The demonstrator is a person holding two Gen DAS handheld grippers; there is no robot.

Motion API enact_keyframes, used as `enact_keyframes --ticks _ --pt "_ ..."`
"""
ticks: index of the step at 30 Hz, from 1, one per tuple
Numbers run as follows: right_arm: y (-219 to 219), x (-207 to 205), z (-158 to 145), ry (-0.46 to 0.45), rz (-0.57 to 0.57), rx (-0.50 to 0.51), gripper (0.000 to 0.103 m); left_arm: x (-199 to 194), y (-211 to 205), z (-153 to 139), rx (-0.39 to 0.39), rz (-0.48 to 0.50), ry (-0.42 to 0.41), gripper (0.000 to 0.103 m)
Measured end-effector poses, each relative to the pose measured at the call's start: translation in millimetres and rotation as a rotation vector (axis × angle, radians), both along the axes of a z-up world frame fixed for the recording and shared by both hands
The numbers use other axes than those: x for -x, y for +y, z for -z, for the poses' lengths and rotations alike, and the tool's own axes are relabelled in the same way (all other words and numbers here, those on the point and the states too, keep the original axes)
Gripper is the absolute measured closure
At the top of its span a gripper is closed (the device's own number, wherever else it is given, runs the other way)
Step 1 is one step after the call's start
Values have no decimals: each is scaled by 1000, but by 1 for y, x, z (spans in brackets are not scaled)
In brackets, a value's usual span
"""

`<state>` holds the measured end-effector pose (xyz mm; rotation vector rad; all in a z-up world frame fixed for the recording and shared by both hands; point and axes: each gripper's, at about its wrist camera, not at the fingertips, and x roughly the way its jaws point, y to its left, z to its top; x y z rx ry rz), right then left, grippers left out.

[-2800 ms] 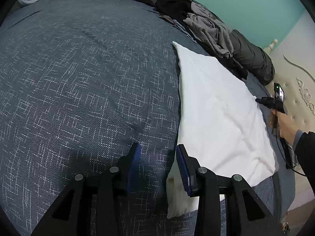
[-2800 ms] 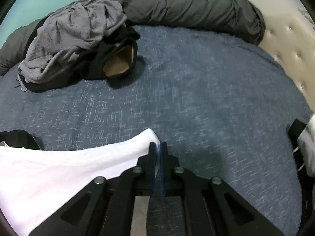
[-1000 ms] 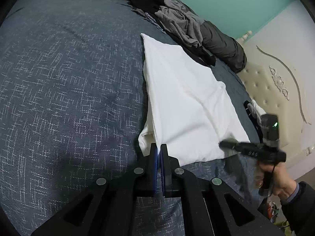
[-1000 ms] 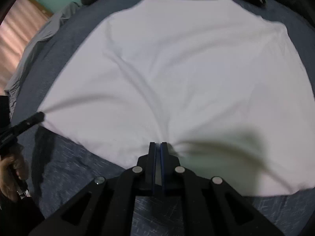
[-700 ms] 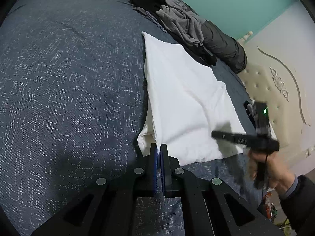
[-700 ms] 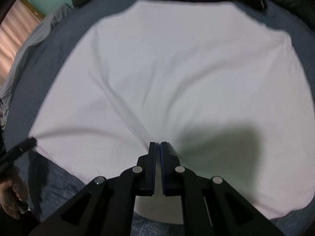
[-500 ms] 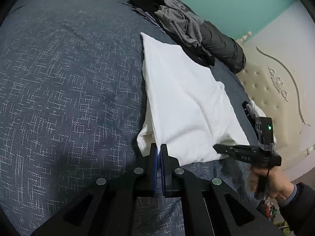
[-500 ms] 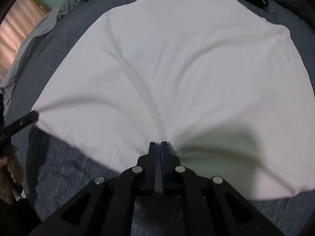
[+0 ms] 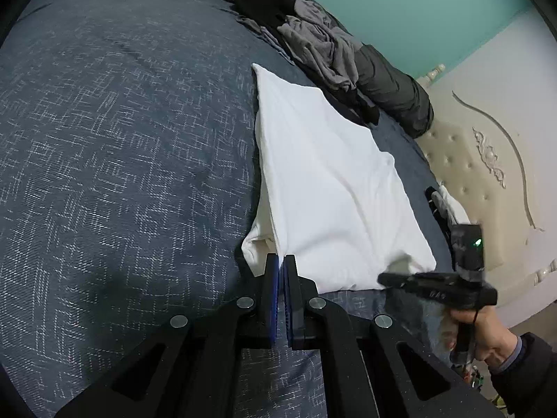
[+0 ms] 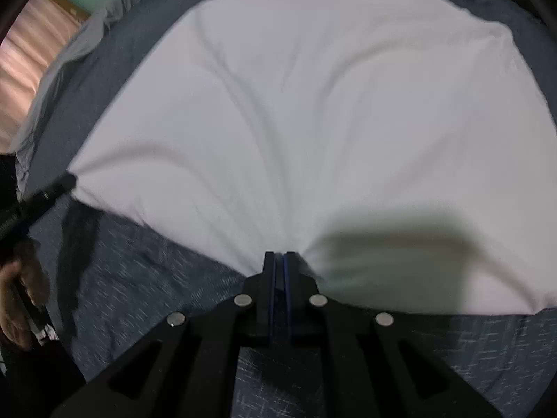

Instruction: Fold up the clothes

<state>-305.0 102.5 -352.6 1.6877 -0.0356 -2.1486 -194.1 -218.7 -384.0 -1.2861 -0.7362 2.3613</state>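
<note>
A white garment [image 9: 330,188] lies flat on the blue-grey bedspread [image 9: 122,139], with a second layer showing under its near-left corner. My left gripper [image 9: 280,261] is shut on that near-left corner. My right gripper [image 9: 383,278], held by a hand [image 9: 494,341], pinches the near-right corner. In the right wrist view the white garment [image 10: 313,122] fills the frame. My right gripper [image 10: 280,257] is shut on its near edge, where creases fan out. At the left corner the left gripper [image 10: 69,181] pulls the cloth taut.
A heap of grey and black clothes [image 9: 320,45] and a dark rolled duvet [image 9: 393,90] lie along the far edge of the bed. A cream padded headboard [image 9: 487,174] stands at the right. A pink curtain [image 10: 24,69] shows at far left.
Since the earliest frames my left gripper has shut on the garment's corner and the right one has brought its corner over to the near edge. Over the last second both grippers hardly moved.
</note>
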Motion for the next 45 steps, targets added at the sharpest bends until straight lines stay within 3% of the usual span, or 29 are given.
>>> enact_keyframes --ticks 5,9,18,20,21,23,24,29,32,37,45 --pt "6 28 -19 82 85 22 99 -1 0 0 3 3 1 100" --pt "3 45 2 29 59 -31 99 0 0 1 -2 3 -4 100" --pt "23 15 8 -24 62 32 99 0 -6 4 -37 -16 -28 98" --pt "31 13 2 -23 76 63 99 -1 -8 3 -34 -21 -39 85" --pt "35 12 -2 -19 85 81 99 -2 -11 2 -36 -34 -42 71" --pt "44 11 -10 -10 103 117 99 -5 -16 1 -40 -58 -47 55" --pt "50 9 -14 0 110 129 99 -6 -18 2 -43 -69 -51 55" --pt "102 -58 -22 45 178 168 99 -9 -15 15 -88 -98 -102 54" --pt "144 -63 -36 50 251 205 99 -9 -8 21 -107 -106 -120 54" --pt "141 -83 -27 65 323 259 98 -4 -1 32 -118 -140 -146 54" --pt "196 -92 -21 82 444 370 93 -1 -2 42 -132 -220 -137 60"
